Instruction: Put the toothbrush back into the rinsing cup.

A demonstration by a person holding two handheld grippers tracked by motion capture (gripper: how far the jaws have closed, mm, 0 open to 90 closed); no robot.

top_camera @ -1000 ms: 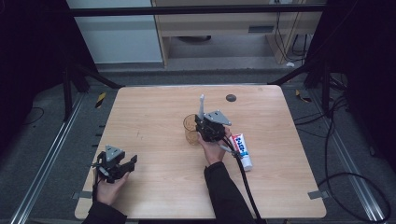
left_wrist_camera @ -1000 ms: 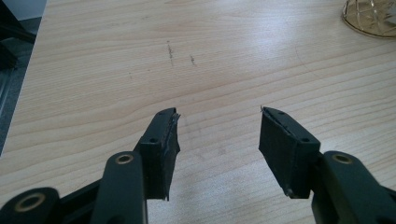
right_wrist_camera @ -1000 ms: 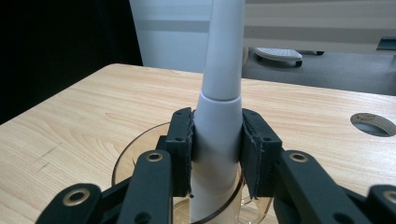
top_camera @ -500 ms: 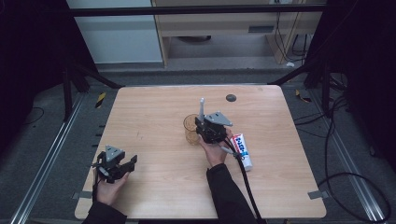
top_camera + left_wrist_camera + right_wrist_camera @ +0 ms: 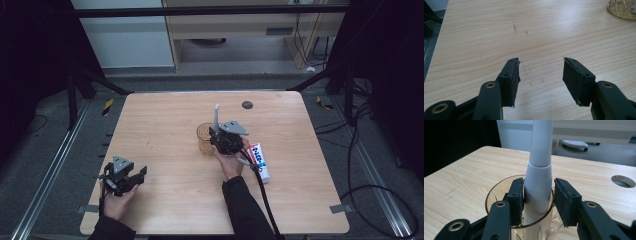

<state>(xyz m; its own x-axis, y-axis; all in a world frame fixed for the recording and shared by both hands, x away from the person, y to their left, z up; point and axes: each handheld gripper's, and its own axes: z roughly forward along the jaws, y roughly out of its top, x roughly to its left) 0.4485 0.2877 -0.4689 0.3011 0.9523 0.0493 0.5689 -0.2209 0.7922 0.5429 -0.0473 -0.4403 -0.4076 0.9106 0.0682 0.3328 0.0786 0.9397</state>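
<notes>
Grey floor (image 5: 50, 165) (dimly lit) surrounds a wooden table (image 5: 165, 115); pale cabinet (image 5: 235, 30) behind.

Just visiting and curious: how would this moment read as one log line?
right tongs: just opening, toothbrush between, standing in cup | left tongs: open, empty | toothpaste: lying on table

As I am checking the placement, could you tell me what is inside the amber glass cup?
A white electric toothbrush handle stands in the amber glass cup, between the right gripper's just-opening jaws. Its foot and the cup's bottom are hidden.
</notes>
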